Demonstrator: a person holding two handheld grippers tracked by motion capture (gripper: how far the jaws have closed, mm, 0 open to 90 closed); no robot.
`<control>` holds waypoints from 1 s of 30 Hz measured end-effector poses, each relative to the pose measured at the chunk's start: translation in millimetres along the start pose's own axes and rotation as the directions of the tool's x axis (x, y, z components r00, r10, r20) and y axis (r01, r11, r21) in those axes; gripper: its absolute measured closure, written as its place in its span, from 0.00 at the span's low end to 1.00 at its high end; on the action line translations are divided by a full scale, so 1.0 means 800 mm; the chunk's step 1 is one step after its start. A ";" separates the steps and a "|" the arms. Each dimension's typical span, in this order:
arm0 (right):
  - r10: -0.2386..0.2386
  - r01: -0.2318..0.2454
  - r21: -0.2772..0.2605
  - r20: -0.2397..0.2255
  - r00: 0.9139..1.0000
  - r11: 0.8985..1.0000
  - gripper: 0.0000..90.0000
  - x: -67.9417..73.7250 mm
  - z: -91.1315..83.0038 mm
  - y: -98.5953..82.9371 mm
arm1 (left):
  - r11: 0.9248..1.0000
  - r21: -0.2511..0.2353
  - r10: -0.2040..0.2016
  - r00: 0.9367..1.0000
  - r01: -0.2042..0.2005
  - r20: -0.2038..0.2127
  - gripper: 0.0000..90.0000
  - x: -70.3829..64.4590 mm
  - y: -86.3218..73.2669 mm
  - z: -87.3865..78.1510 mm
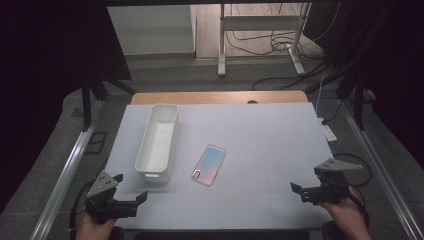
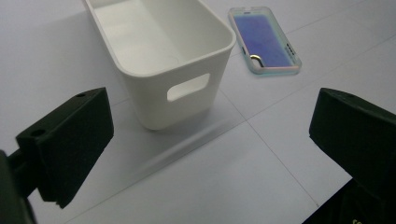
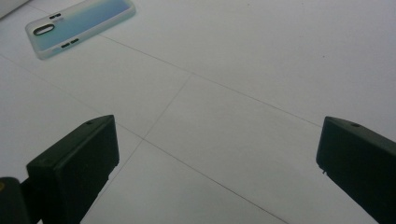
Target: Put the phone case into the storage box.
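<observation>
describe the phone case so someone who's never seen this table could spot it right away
On the white table, find the long white bin at the left. The phone case lies flat just to the right of the bin's near end, apart from it. It is the one thin, shiny thing there, pale blue shading to pink, with a camera cutout at its near end.

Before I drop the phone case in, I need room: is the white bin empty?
Empty. The white bin stands upright with a bare floor in the high view and the left gripper view; the phone case lies flat on the table beside it.
</observation>
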State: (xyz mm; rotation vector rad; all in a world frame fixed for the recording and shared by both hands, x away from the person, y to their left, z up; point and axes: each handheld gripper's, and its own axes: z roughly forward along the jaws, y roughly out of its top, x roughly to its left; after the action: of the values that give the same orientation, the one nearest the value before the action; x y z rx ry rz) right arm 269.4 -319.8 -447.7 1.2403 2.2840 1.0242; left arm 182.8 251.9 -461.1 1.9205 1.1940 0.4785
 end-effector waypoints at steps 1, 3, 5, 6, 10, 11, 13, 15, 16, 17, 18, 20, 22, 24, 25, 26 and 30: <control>0.000 0.000 0.001 -0.001 1.000 1.000 0.00 0.000 0.000 0.000 | 1.000 0.000 -0.003 1.000 0.003 0.001 0.01 0.000 0.000 0.000; -0.003 0.003 0.002 -0.002 1.000 1.000 0.00 0.000 0.001 0.000 | 1.000 -0.001 -0.003 1.000 0.003 0.003 0.01 0.000 0.000 0.000; -0.004 0.004 0.003 -0.003 1.000 1.000 0.00 0.000 0.001 0.000 | 1.000 -0.001 -0.004 1.000 0.004 0.006 0.01 0.000 0.000 0.000; -0.004 0.004 0.004 -0.004 1.000 1.000 0.00 0.000 0.001 0.000 | 1.000 -0.001 -0.001 1.000 0.001 0.007 0.01 0.001 0.000 0.000; -0.009 0.009 0.012 -0.008 1.000 1.000 0.00 0.001 0.002 0.001 | 1.000 -0.005 -0.004 1.000 0.004 0.010 0.01 0.001 0.000 -0.001; -0.014 0.014 0.014 -0.010 1.000 1.000 0.00 0.001 0.002 0.001 | 1.000 -0.005 -0.005 1.000 0.005 0.011 0.01 0.001 -0.001 -0.001; -0.020 0.020 0.016 -0.013 1.000 1.000 0.00 0.002 0.003 0.002 | 1.000 -0.005 -0.003 1.000 0.003 0.012 0.01 0.001 -0.001 -0.001; -0.027 0.027 0.023 -0.014 1.000 0.999 0.00 0.003 0.004 0.003 | 1.000 -0.004 -0.002 1.000 0.002 0.012 0.01 0.001 -0.001 -0.001; -0.027 0.028 0.028 -0.015 1.000 0.999 0.00 0.003 0.004 0.003 | 1.000 -0.002 -0.002 1.000 0.003 0.013 0.01 0.001 -0.001 -0.001; -0.027 0.027 0.027 -0.025 0.999 0.999 0.00 0.004 0.006 0.004 | 1.000 -0.002 0.000 1.000 0.000 0.013 0.01 0.001 -0.001 -0.001; -0.027 0.028 0.026 -0.033 0.999 0.999 0.00 0.004 0.006 0.005 | 1.000 -0.002 0.000 1.000 0.000 0.013 0.01 0.001 -0.001 -0.001; -0.038 0.039 0.027 -0.044 0.998 0.999 0.00 0.006 0.009 0.006 | 1.000 0.002 0.003 1.000 -0.003 0.011 0.01 0.000 -0.001 0.000; -0.044 0.046 0.027 -0.050 0.998 0.999 0.00 0.007 0.010 0.007 | 1.000 0.002 0.003 1.000 -0.004 0.011 0.01 0.000 -0.001 0.000; -0.047 0.048 0.027 -0.060 0.997 0.998 0.00 0.009 0.012 0.009 | 1.000 0.002 0.003 1.000 -0.003 0.010 0.01 0.000 -0.001 0.000; -0.052 0.054 0.025 -0.063 0.997 0.998 0.00 0.009 0.013 0.010 | 1.000 0.003 0.003 1.000 -0.003 0.010 0.01 0.000 -0.001 0.000; -0.055 0.057 0.025 -0.064 0.996 0.998 0.00 0.010 0.014 0.011 | 1.000 0.003 0.004 1.000 -0.004 0.010 0.01 0.000 -0.001 0.000; -0.060 0.061 0.022 -0.070 0.996 0.998 0.00 0.011 0.016 0.014 | 1.000 0.003 0.005 1.000 -0.005 0.009 0.01 0.000 -0.001 -0.001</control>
State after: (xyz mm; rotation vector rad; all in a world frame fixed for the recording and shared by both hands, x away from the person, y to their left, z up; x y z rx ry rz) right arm 278.6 -303.1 -448.0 1.1546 2.3778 1.0359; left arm 182.0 252.2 -461.3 1.9261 1.1855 0.4707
